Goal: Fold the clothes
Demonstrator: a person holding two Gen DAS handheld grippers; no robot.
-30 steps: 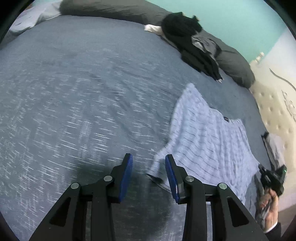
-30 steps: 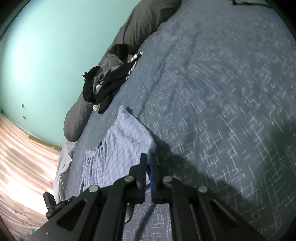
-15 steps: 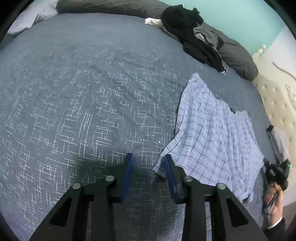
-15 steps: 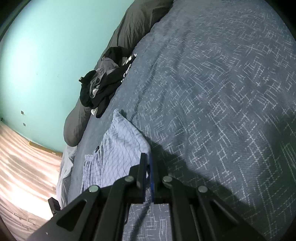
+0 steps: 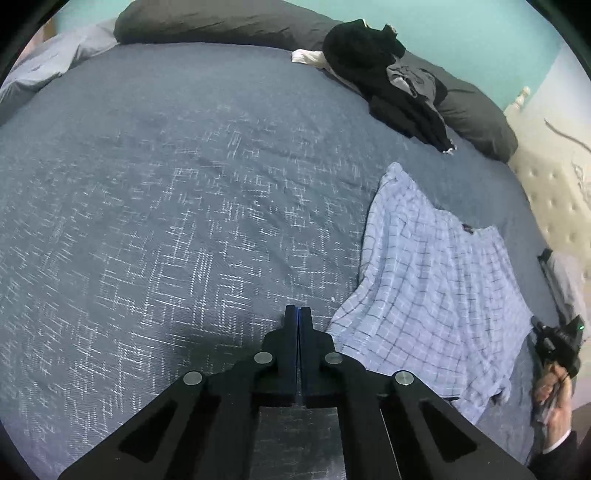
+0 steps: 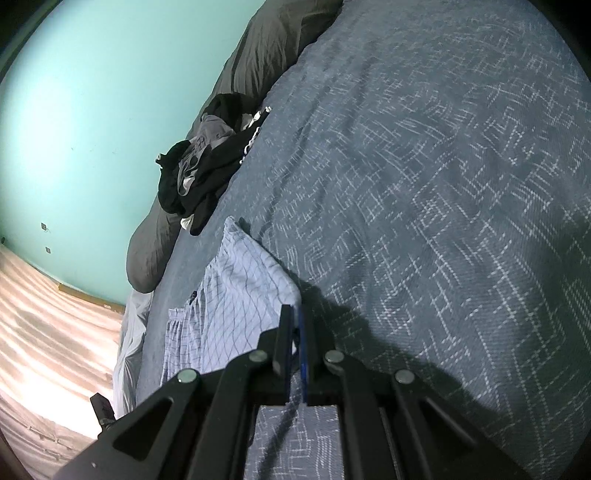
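The left tool (image 5: 297, 314), open before, now has its jaws together on nothing, beside the light blue checked cotton shorts (image 5: 436, 288). The right tool (image 6: 295, 325) grips a corner of them. No writing is readable.

Soft checked cotton-like shorts (image 5: 432, 288) on a rough woven bedspread (image 5: 177, 206); matt black plastic left tool (image 5: 297, 317)

Wide bed (image 5: 177, 206) under a dark blue-grey cover flecked with white hatching, long charcoal pillows (image 5: 221, 22) along its far edge against a plain turquoise wall (image 6: 92, 110), cream tufted headboard (image 5: 550, 192) at one end, pale wood-look floor (image 6: 48, 332) alongside.
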